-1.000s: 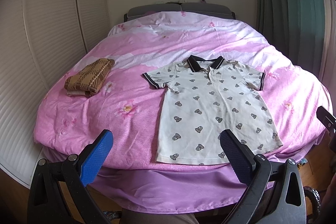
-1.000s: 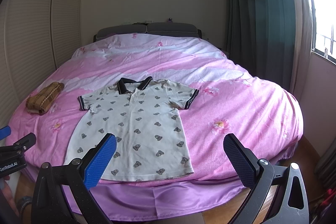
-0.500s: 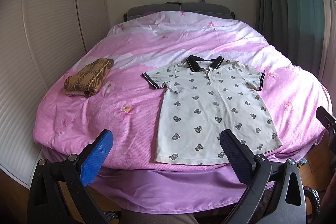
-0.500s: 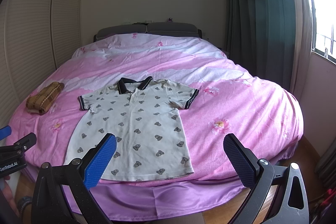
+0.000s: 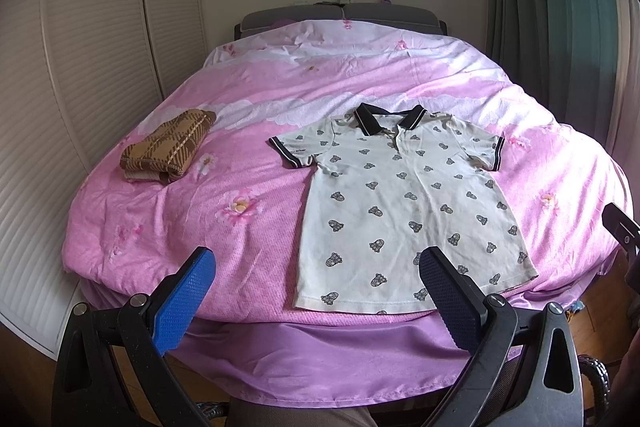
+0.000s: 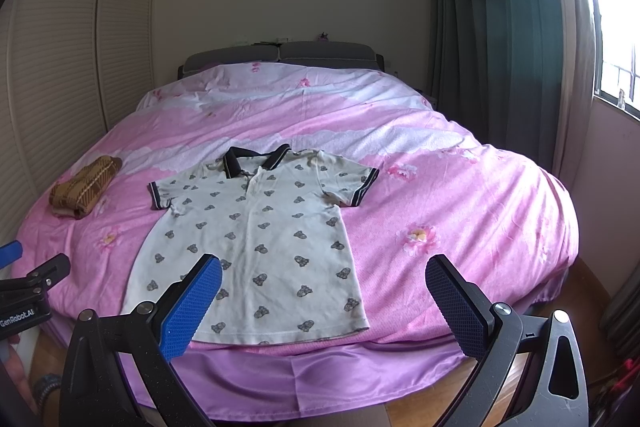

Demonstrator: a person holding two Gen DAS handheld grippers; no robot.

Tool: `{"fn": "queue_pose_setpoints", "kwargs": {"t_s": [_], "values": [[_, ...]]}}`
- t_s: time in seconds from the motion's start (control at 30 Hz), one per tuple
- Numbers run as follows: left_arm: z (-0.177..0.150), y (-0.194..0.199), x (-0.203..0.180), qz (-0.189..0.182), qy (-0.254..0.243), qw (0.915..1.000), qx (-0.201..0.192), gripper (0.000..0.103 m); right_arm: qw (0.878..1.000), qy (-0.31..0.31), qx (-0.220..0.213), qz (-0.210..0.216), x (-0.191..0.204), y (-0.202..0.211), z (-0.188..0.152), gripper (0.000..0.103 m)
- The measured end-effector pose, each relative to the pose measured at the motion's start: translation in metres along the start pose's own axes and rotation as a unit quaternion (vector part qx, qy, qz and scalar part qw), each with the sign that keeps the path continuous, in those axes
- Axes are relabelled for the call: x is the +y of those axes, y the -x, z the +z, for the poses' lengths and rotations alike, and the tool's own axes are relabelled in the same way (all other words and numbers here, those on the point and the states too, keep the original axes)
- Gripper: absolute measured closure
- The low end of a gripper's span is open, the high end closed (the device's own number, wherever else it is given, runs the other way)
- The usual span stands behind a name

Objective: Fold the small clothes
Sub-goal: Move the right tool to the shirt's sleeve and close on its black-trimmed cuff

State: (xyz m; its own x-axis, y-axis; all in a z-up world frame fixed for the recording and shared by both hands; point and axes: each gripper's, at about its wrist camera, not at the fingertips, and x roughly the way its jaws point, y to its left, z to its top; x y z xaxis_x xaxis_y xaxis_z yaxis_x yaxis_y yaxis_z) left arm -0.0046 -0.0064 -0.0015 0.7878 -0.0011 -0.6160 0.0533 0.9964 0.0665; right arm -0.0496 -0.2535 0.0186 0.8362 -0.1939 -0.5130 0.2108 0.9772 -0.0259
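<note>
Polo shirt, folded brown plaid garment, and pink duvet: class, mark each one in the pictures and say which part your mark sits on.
Polo shirt (image 5: 404,203): left wrist view, on the printed chest panel.
Folded brown plaid garment (image 5: 168,147): left wrist view, on its top plaid face.
Pink duvet (image 6: 480,195): right wrist view, on bare cover right of the shirt.

Bed (image 6: 460,187) covered by a pink floral duvet (image 5: 248,227), white band toward the head. Grey headboard (image 6: 280,53) against a cream wall. Louvred wardrobe doors (image 5: 100,47) along one side; dark green curtains (image 6: 492,27) and a bright window (image 6: 612,27) on the other. Wooden floor (image 6: 580,275) below.
</note>
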Motion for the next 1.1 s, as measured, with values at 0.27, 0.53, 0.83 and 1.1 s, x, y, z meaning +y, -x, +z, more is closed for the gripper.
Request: {"fn": "queue_pose_setpoints", "kwargs": {"t_s": [0.27,0.53,0.83,1.1], "values": [[-0.001,-0.002,-0.001,-0.001,0.0,1.0,0.0,0.0,1.0,0.001,0.0,0.0,0.001,-0.002,-0.002,0.0],[0.001,-0.016,-0.01,-0.002,-0.007,0.9999,0.007,0.0,1.0,-0.006,0.01,-0.002,0.001,-0.013,-0.011,0.0],[0.026,-0.057,-0.023,-0.004,-0.012,0.9998,0.015,0.0,1.0,-0.007,0.017,-0.004,-0.014,-0.05,0.011,0.0],[0.077,-0.112,-0.057,-0.013,-0.019,0.9997,-0.012,0.0,1.0,-0.026,-0.009,0.002,-0.043,-0.118,0.057,0.001]]}}
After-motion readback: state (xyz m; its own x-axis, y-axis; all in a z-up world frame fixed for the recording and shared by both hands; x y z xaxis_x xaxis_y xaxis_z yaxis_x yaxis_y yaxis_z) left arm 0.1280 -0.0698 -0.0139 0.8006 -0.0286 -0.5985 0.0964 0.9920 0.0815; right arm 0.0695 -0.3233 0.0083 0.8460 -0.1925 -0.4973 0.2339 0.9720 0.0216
